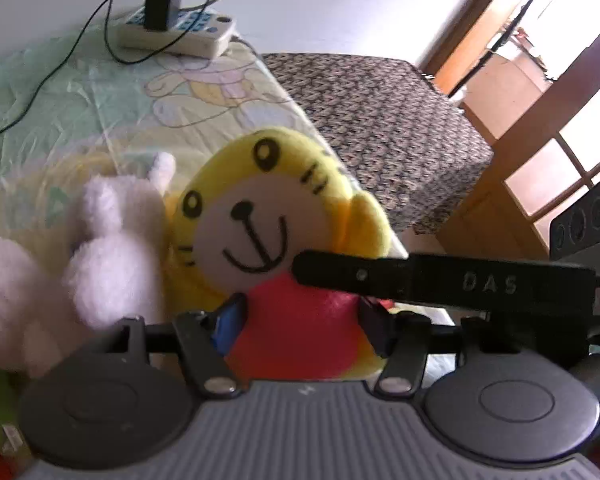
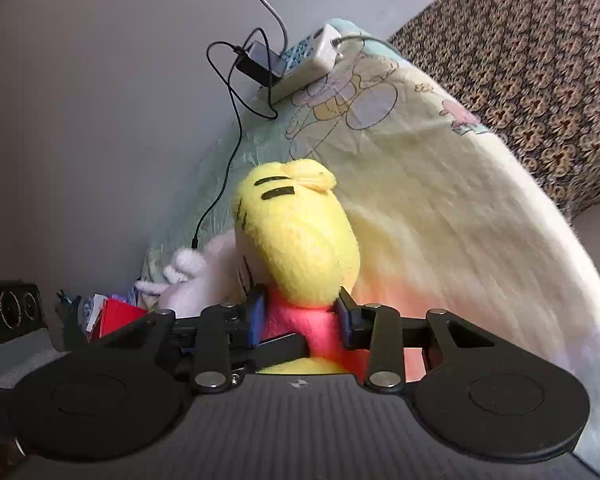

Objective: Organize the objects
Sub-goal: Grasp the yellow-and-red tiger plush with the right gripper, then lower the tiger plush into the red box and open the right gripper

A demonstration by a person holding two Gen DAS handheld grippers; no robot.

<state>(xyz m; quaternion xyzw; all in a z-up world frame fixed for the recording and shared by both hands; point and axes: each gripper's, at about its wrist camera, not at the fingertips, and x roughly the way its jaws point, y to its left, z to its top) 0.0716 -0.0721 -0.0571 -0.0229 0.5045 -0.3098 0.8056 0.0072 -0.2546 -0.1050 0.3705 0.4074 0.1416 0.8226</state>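
Between the pads of both tools sits the yellow plush tiger, and that shared grip is what the next move turns on. It is propped upright on the bed, on the cartoon-print blanket, head up and red-shirted body below, so its long axis runs roughly vertical and away from each camera. From the left wrist view the toy faces the camera, and the left hand-held gripper has its blue pad on one flank of the red body and its dark pad on the other; the pads press into the fabric, pinching the torso. From the right wrist view the back and side of the head show, and the right hand-held gripper is clamped on the pink-red neck just under the head, pads sunk into the plush. A black finger of the right tool crosses the left view just under the tiger's chin, so the two grips lie close together, the right one higher. Neither hand is clearly nearer; both are on it. A white plush rabbit leans against the tiger's side, touching it, so lifting the tiger will likely disturb it. A power strip with a black adapter lies well apart, at the far end of the bed.
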